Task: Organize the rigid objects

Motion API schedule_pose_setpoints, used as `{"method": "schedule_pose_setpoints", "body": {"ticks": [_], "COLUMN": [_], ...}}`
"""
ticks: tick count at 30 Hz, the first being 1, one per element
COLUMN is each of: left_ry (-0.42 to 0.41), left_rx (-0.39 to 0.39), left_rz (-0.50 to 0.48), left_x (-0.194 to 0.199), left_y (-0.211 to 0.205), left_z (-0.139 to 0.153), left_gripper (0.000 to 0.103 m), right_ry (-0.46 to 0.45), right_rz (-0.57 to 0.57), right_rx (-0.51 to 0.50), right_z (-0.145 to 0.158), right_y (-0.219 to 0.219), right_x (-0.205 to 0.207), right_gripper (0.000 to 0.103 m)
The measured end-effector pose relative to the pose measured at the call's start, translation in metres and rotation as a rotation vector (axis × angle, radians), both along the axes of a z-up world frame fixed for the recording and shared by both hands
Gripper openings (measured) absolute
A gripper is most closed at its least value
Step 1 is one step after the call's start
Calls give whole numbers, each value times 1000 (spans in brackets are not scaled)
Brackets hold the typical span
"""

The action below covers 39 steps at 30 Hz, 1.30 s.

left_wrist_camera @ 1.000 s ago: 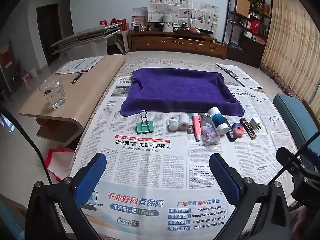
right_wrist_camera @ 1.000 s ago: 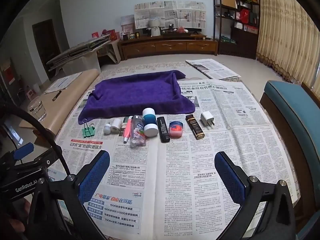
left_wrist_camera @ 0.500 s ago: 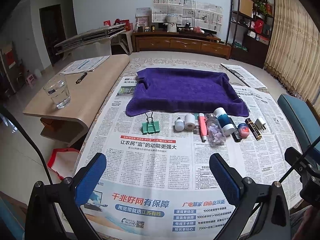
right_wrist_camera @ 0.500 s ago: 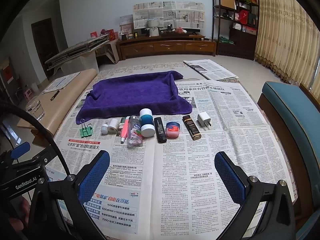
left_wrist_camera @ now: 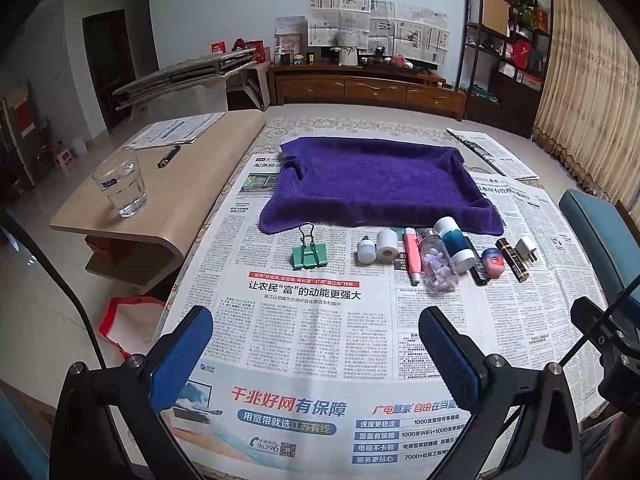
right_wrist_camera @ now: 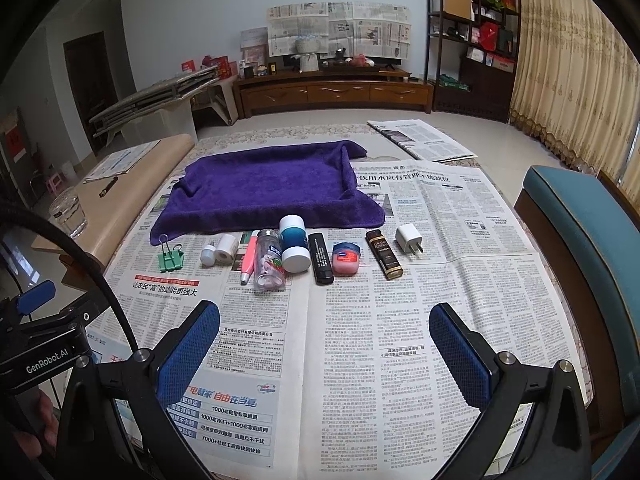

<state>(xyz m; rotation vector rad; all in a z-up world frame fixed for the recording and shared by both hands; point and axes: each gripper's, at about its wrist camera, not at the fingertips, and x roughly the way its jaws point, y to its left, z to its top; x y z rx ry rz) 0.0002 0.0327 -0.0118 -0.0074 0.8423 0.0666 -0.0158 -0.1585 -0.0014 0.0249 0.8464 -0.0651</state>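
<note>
Plush purple cloth towel (left_wrist_camera: 376, 184), matt printed newspaper (left_wrist_camera: 320, 320), clear glass tumbler (left_wrist_camera: 121, 188), glossy plastic bottle (right_wrist_camera: 270, 264)

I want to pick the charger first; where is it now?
In the right wrist view, the charger lies at the right end of the row, beside the brown tube, just before the towel.

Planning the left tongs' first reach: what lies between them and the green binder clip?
Only bare newspaper; the left wrist view shows nothing standing between the open left tongs and the green binder clip.
</note>
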Motion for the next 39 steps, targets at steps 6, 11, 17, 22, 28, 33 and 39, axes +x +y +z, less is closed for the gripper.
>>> {"method": "schedule_pose_setpoints", "body": {"ticks": [6,11,17,22,28,33,39], "left_ry": [4,4,5,7,6,6,8], "left_rx": [2,3,4,5,2,5,1], "left_rz": [1,3,9,14,13,14,15], "left_x": [-1,-1,-2,-2,-2,-2,-2], "left_y": [1,2,3,3,4,3,2], "left_z": [-1,-1,-1,-1,-1,-1,-1], "left_gripper": [103,103,103,103,103,103,103], "right_ry": [0,-3,-5,-1,-4,-2,1], "right_rz": [-3,-8,-11,-15,-16,-16,-16], "right_rx": [-2,-1,-2,-3,-3,-3,-4], "right_z": [0,0,0,1,1,1,0], "right_y": [0,-1,-1,-3,-4,-4,-4], "right_x": [0,0,0,0,-1,-1,-2], "right_gripper": [103,103,103,103,103,103,103]}}
